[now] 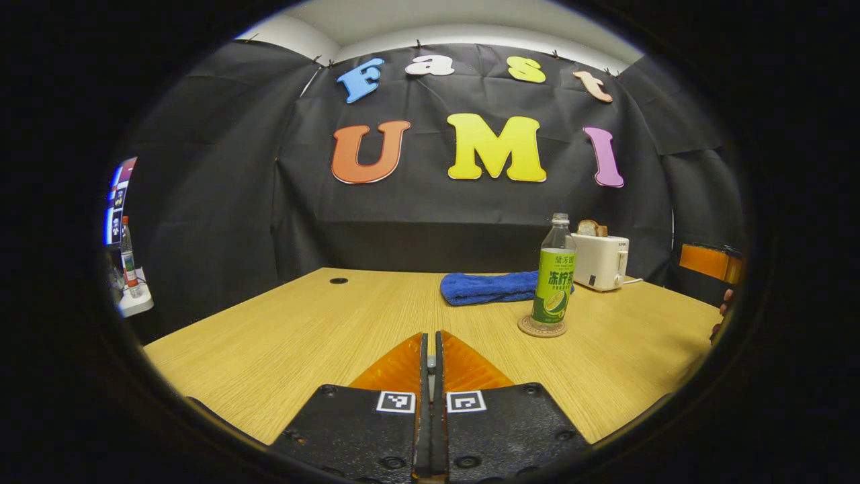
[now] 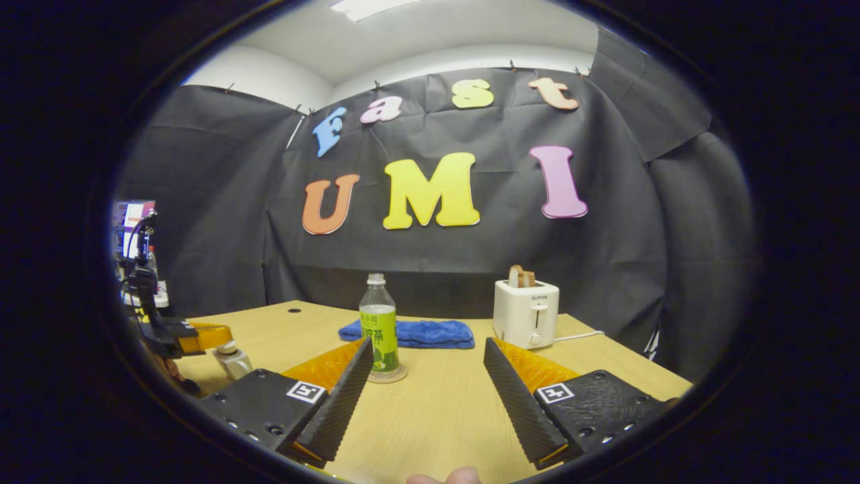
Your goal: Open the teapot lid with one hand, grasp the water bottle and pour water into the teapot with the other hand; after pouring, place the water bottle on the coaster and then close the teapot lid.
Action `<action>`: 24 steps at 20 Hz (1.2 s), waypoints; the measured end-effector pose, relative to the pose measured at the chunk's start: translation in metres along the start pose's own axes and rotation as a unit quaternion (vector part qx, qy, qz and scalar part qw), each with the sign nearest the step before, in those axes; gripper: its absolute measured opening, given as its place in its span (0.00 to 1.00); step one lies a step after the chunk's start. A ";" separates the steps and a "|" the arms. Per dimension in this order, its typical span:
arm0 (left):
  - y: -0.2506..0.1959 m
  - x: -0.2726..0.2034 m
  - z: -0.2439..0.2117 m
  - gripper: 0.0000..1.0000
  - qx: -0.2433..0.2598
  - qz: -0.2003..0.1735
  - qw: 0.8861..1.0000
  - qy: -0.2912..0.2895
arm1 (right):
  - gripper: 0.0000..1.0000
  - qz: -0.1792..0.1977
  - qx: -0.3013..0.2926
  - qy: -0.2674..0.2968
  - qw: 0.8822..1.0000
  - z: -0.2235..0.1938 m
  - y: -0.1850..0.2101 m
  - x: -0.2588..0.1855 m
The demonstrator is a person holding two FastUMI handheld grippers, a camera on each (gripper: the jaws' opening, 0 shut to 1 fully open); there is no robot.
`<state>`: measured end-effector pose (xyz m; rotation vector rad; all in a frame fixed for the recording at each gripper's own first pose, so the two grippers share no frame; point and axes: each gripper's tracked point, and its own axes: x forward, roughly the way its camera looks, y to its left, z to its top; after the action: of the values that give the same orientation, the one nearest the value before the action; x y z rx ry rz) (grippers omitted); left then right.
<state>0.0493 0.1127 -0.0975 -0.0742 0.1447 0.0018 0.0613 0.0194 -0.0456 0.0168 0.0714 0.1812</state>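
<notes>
In the left gripper view we see the left gripper (image 1: pixel 431 359) held low over the wooden table (image 1: pixel 302 336), pointing toward the back wall, with its two fingers pressed together and nothing between them. In the right gripper view the right gripper (image 2: pixel 430 366) is also low over the table and level, and its fingers stand wide apart with only bare table between them. The water bottle (image 2: pixel 379 331) stands upright on the round coaster (image 2: pixel 388 376), with its cap on; its green label hides most of the inside, so we cannot tell how much water it has. In the right gripper view the bottle is just behind the tip of the left-hand finger, not between the fingers and not touching them. In the left gripper view it stands ahead and to the right of the closed fingers, well apart. Behind the bottle lies a folded blue towel (image 2: pixel 416 333), and beside it a white toaster (image 2: pixel 525 313) with slices of bread (image 2: pixel 520 275) in its slots. At the left edge of the right gripper view we see the other gripper above a small whitish vessel (image 2: pixel 233 359), maybe the teapot, but we cannot tell.
</notes>
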 end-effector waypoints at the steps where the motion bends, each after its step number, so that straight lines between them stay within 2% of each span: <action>1: 0.000 0.000 -0.002 0.03 -0.002 -0.001 1.000 0.003 | 0.98 0.002 -0.001 -0.001 1.000 0.000 0.001 0.000; 7: 0.005 0.000 -0.015 0.03 -0.013 0.009 1.000 0.018 | 0.98 0.005 -0.009 -0.019 1.000 0.006 0.004 -0.002; 11: 0.006 -0.002 -0.012 0.08 -0.014 0.023 0.999 0.018 | 0.98 0.007 -0.005 -0.019 1.000 0.006 0.006 -0.006; 13: 0.010 -0.008 0.001 0.20 -0.004 0.034 0.999 0.004 | 0.98 0.001 -0.005 -0.022 1.000 0.008 0.003 -0.007; 15: 0.011 -0.015 0.018 0.67 0.003 0.044 0.999 -0.012 | 0.98 -0.009 -0.005 -0.025 1.000 0.009 -0.001 -0.009; 16: 0.010 -0.014 0.024 0.96 0.007 0.046 0.999 -0.016 | 0.98 -0.012 -0.003 -0.026 1.000 0.011 -0.002 -0.011; 17: 0.008 -0.023 0.036 1.00 0.011 0.053 0.998 -0.022 | 0.98 -0.016 -0.003 -0.028 0.999 0.013 -0.003 -0.013; 21: -0.013 -0.048 0.085 0.99 0.025 0.057 0.997 -0.052 | 0.98 -0.040 -0.004 -0.042 0.998 0.029 -0.012 -0.026; 24: -0.038 -0.065 0.111 0.99 0.013 0.053 0.996 -0.071 | 0.98 -0.057 -0.007 -0.049 0.997 0.040 -0.019 -0.045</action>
<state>0.0012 0.0834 0.0240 -0.0397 0.0061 0.1108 0.0238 -0.0074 -0.0026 0.0071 -0.0278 0.0669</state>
